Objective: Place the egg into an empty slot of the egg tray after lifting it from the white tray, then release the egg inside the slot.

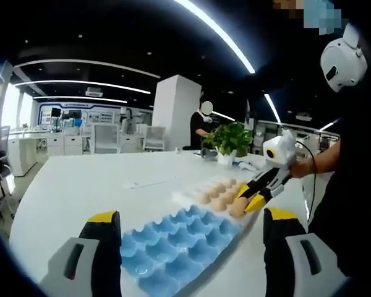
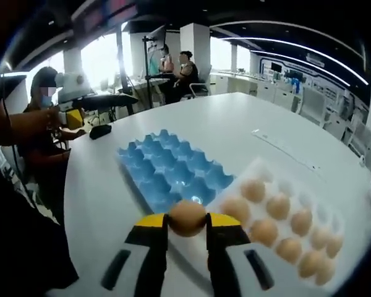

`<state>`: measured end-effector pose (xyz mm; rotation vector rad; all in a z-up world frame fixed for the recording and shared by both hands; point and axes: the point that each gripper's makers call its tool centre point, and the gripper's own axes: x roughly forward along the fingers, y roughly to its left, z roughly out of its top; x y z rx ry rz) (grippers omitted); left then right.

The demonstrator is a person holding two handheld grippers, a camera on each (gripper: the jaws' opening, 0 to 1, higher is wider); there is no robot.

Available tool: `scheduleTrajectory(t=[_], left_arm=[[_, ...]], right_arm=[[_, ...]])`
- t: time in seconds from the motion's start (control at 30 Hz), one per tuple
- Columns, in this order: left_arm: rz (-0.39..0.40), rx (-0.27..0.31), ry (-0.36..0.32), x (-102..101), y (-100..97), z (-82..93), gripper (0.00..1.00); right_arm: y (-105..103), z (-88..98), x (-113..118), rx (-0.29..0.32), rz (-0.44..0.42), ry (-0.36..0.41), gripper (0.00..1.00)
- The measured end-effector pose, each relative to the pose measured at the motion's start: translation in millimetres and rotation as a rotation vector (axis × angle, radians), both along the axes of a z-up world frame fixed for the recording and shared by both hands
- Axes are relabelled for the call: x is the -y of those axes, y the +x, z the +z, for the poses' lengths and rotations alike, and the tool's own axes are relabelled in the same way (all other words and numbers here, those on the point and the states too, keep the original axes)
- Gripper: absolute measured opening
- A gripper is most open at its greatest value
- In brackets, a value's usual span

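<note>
1. My right tongs [image 2: 187,224] are pinching a brown egg [image 2: 187,217] between their yellow-tipped jaws, holding it clear above the desk [image 2: 235,133].
2. In the right gripper view, that egg is hanging just over the near edge where the blue egg tray [image 2: 173,170] is meeting the white tray [image 2: 287,213].
3. The blue egg tray's slots are all showing empty; the white tray is carrying several more brown eggs in rows.
4. In the left gripper view, my left tongs [image 1: 191,232] are standing wide apart with nothing between the jaws, hovering at the near end of the blue egg tray [image 1: 179,244].
5. From there I'm seeing the right tongs [image 1: 250,201] gripping the egg [image 1: 237,209] at the white tray [image 1: 213,189].
6. A potted plant [image 1: 229,141] is sitting farther back on the desk [image 1: 80,185].
</note>
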<state>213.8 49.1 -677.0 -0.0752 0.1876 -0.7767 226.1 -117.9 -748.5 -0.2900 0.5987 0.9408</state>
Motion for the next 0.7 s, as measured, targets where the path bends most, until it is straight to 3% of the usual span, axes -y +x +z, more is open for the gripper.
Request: scheduleTrajectory(t=[0.27, 0.7], left_arm=[[-0.015, -0.02, -0.003, -3.6, -3.8, -3.8, 0.95], [-0.032, -0.002, -0.02, -10.7, -0.8, 0.9, 0.91]], right_arm=[[-5.9, -0.3, -24.7, -0.01, 0.038, 0.01, 0.24], [-8.7, 3.3, -67.7, -0.005, 0.108, 0.029, 0.24]])
